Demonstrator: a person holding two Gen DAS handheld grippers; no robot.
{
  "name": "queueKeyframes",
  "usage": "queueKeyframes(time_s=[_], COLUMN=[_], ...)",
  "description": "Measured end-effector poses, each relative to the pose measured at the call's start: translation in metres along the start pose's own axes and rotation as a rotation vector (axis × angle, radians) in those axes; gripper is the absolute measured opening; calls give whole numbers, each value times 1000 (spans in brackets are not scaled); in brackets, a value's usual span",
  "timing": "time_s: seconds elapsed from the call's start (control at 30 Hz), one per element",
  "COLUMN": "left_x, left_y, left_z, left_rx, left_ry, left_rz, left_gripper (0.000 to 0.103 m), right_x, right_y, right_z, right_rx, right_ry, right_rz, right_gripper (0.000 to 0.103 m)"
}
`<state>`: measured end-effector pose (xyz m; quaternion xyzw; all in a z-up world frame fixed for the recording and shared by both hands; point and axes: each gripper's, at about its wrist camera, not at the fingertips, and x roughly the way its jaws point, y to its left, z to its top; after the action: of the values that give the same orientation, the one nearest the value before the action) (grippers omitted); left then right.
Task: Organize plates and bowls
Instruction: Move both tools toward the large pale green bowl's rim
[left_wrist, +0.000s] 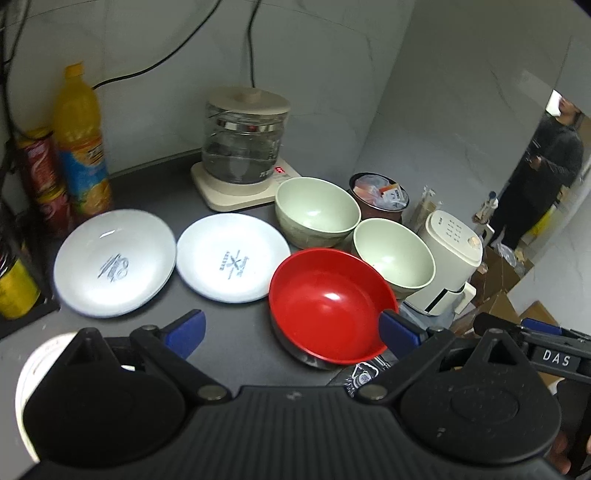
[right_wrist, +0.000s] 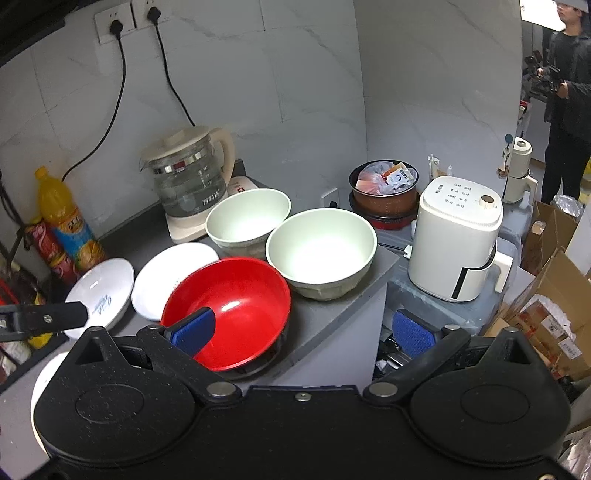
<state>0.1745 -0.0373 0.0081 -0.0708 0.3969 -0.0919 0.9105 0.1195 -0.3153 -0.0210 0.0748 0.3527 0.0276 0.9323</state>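
The left gripper (left_wrist: 291, 328) has its blue-padded fingers (left_wrist: 188, 326) spread wide, grasping nothing, hovering low over the dark counter (left_wrist: 229, 332). Its right pad sits just at the red bowl (left_wrist: 328, 306) rim; whether it touches is unclear. At 3 o'clock the other tool's bar reads "DAS".

The right gripper (right_wrist: 303, 328) is likewise released, its fingers (right_wrist: 195, 328) far apart: the left pad lies in front of the red bowl (right_wrist: 232, 306), the right one hangs off the counter edge.

At 12 o'clock from the red bowl stand two pale green bowls (right_wrist: 321, 251), touching. At 9 o'clock lie two white plates (left_wrist: 232, 258) side by side; the nearer one's print reads "BAKERY". Behind, a glass kettle (left_wrist: 243, 144) shows a red display. An orange drink bottle (left_wrist: 81, 144) stands at 10 o'clock.
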Motion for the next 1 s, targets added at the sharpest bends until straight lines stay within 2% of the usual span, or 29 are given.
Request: queueKeyframes(time_s=[0.23,0.47,0.77,0.9,1.0], left_x=[22,41,67,79,93], left_y=[-3,-10,-29,-43,-55], left_z=[13,23,46,59,65], left_rx=[28,40,42,31,39], left_ry=[36,64,57,38,38], left_rz=[-34,-31,-30,-69,-55], left_gripper=[100,100,100,100,99], right_x=[12,24,52,62,76], right_y=[5,0,-32,-45,-56], right_z=[5,12,33,45,53], right_rx=[23,25,64,54,57], right_ry=[15,34,28,11,20], right_rz=[5,-16,-8,4,22], right_gripper=[103,103,103,103,103])
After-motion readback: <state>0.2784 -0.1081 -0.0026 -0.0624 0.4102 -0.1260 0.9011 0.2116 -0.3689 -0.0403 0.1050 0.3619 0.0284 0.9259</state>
